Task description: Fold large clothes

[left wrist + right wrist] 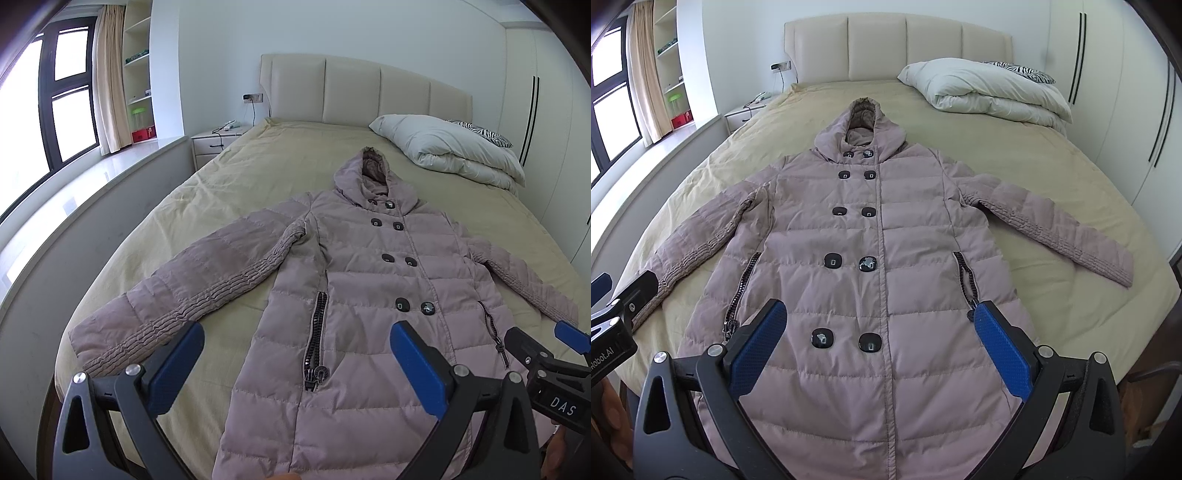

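A long mauve quilted hooded coat (369, 266) (882, 236) lies flat and face up on the bed, buttoned, with both sleeves spread outward and the hood toward the headboard. My left gripper (297, 339) hovers open above the coat's lower left part, its blue pads wide apart and nothing between them. My right gripper (879, 317) is open too, above the lower front near the bottom buttons. Each gripper shows at the edge of the other's view: the right gripper (543, 354) and the left gripper (617, 314). The coat's hem is hidden below both frames.
The bed has a yellow sheet (236, 173) (1015, 147) and a padded cream headboard (362, 88). A folded white duvet (454, 147) (986, 92) lies at the far right with a zebra-print pillow behind. A nightstand (218, 144), window ledge and shelves are on the left, wardrobe doors on the right.
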`<move>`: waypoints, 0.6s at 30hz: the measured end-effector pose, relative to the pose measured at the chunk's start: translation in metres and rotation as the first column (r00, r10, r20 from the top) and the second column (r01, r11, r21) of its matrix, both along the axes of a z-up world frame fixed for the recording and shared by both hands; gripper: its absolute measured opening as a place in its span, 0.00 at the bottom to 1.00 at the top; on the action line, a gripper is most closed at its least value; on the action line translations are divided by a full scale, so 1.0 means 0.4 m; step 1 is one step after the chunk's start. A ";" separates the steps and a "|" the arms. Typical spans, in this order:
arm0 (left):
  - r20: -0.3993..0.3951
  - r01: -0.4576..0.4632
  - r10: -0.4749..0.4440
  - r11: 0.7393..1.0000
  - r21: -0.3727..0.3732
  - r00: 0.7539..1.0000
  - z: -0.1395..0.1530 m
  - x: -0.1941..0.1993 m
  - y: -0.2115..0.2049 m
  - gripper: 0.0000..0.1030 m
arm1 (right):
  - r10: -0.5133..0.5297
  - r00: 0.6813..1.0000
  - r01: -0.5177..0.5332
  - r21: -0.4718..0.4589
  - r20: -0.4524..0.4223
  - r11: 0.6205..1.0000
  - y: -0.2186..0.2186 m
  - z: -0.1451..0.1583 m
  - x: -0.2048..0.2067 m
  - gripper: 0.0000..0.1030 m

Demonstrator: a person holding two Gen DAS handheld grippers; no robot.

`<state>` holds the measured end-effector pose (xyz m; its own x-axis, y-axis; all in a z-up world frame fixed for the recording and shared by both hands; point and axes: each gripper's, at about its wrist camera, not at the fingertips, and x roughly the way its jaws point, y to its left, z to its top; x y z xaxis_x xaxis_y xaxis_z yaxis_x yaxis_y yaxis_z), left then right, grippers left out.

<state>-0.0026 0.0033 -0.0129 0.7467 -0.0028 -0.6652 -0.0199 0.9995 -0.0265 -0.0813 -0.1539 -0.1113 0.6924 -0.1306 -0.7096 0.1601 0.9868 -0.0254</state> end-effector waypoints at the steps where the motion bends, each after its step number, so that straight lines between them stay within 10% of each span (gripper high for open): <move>1: 0.000 0.000 0.000 1.000 0.000 1.000 -0.001 0.000 0.001 1.00 | -0.001 1.000 0.001 0.000 -0.001 1.000 0.000 -0.001 0.003 1.00; 18: -0.002 -0.001 0.001 1.000 -0.002 1.000 -0.003 0.000 0.003 1.00 | -0.002 1.000 0.002 0.007 -0.008 1.000 0.002 -0.009 0.005 1.00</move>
